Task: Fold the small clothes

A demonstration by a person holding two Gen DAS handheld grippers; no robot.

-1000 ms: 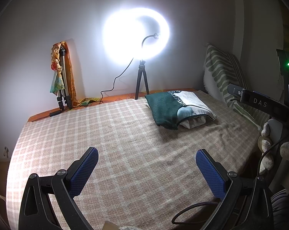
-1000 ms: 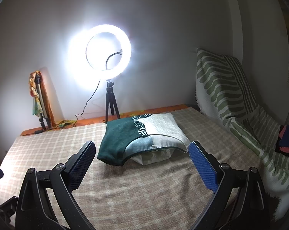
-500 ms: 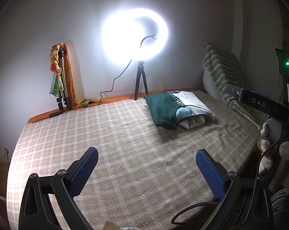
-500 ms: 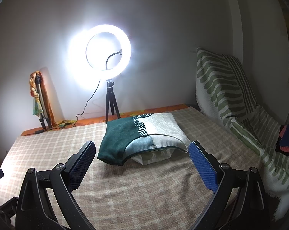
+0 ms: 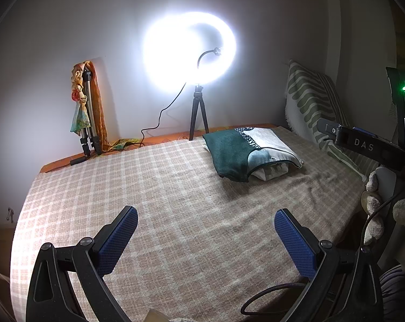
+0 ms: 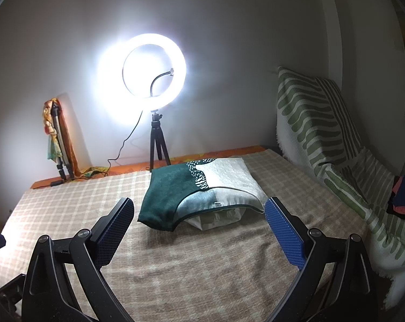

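A folded garment in dark green and pale grey (image 5: 245,149) lies on top of a folded white piece (image 5: 269,171) at the far right of the checked bedspread (image 5: 154,187). It shows in the right wrist view too (image 6: 199,190), just beyond the fingertips. My left gripper (image 5: 205,214) is open and empty, held above the middle of the bedspread, well short of the garment. My right gripper (image 6: 199,206) is open and empty, close in front of the garment stack. The right gripper's body (image 5: 363,145) shows at the right edge of the left wrist view.
A lit ring light on a small tripod (image 6: 154,91) stands at the far edge by the wall. A folded tripod draped with a scarf (image 5: 87,107) leans at the far left. A green-striped blanket (image 6: 323,139) covers the right side. Stuffed toys (image 5: 377,204) sit at the right.
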